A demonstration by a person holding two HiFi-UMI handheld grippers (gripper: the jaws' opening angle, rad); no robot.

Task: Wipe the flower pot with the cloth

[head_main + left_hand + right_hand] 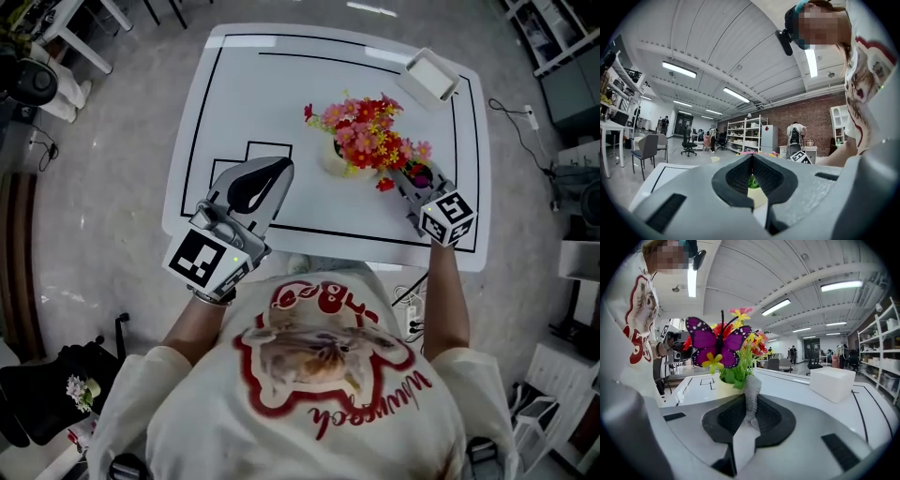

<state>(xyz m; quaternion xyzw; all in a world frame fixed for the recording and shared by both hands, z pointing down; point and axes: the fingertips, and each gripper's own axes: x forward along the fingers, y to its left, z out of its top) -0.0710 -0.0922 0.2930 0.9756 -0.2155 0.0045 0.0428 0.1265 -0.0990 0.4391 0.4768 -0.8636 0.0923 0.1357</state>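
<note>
Right pads pinch the grey cloth. It stands up out of the right gripper, bunched at the top. The cloth sits just in front of the pot; I can't tell if it touches. A purple butterfly and flowers stick out of the pot above it.

Left fingers have their tips pressed together with nothing in them. Through the gap behind the tips of the left gripper I see a bit of the pot. This gripper points at the pot from the near-left part of the table, apart from it.

In the head view the pot is mid-table, the right gripper at its right side under the blooms. A white box sits at the far right corner, well apart from the pot.
</note>
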